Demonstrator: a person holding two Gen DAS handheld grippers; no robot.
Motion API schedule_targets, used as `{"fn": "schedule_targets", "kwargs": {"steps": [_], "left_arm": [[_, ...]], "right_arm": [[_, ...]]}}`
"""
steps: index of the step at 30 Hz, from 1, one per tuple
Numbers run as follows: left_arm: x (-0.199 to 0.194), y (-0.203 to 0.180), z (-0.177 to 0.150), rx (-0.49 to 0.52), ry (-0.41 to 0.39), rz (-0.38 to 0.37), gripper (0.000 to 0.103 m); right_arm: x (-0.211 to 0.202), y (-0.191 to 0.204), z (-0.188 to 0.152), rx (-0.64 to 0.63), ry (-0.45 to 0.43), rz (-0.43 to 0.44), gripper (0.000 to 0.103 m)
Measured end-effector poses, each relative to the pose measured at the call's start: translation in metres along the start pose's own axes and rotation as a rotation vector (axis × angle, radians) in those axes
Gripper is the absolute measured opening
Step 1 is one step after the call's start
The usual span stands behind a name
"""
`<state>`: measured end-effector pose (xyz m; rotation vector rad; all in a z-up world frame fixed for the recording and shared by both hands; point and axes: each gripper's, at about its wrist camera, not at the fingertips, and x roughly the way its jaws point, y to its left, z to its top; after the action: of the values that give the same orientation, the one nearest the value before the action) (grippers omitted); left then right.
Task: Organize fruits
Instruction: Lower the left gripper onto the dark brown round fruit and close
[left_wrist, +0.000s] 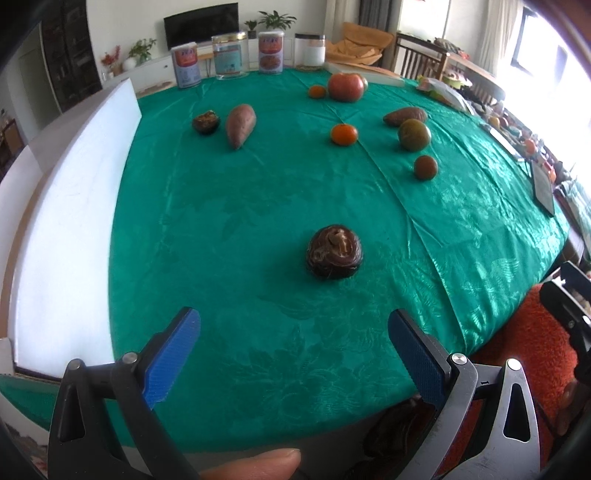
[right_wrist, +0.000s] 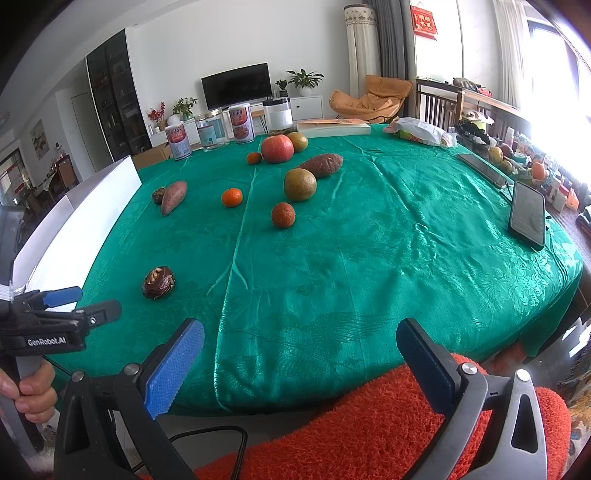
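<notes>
Left tongs (left_wrist: 293, 332) wide open, holding nothing, low over the near edge of the bench (left_wrist: 229, 229). Dark brown fruit (left_wrist: 334, 253) just ahead, a bit right of the middle of the gap, alone on the green cloth. Best to slide forward slowly, shift a little right, get one blue pad on each side of the round body, then squeeze softly. Looks wrinkly and maybe squishy, so no hard pinch. Farther back, from left to right: sweet potato (left_wrist: 240, 124), small orange (left_wrist: 344, 133), greenish round fruit (left_wrist: 414, 134). Right tongs (right_wrist: 300, 341) also wide open and empty, back over an orange fuzzy cover (right_wrist: 369, 424), well apart from the fruit.
</notes>
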<state>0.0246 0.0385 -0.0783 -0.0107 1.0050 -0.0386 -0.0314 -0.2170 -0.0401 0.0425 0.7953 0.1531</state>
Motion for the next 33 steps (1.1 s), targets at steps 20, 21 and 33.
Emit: {"fn": "schedule_targets", "kwargs": {"steps": [20,21,33], "left_arm": [[0.036,0.01,0.006,-0.003,0.046,-0.007,0.101],[0.033,0.01,0.008,-0.01,0.025,-0.049,0.101],[0.05,-0.036,0.034,0.148,-0.033,-0.093,0.053]], "right_arm": [[0.005,0.0,0.001,0.003,0.017,0.004,0.103],[0.005,0.0,0.001,0.005,0.017,0.005,0.103],[0.007,-0.021,0.022,0.053,0.034,0.082,0.103]]}}
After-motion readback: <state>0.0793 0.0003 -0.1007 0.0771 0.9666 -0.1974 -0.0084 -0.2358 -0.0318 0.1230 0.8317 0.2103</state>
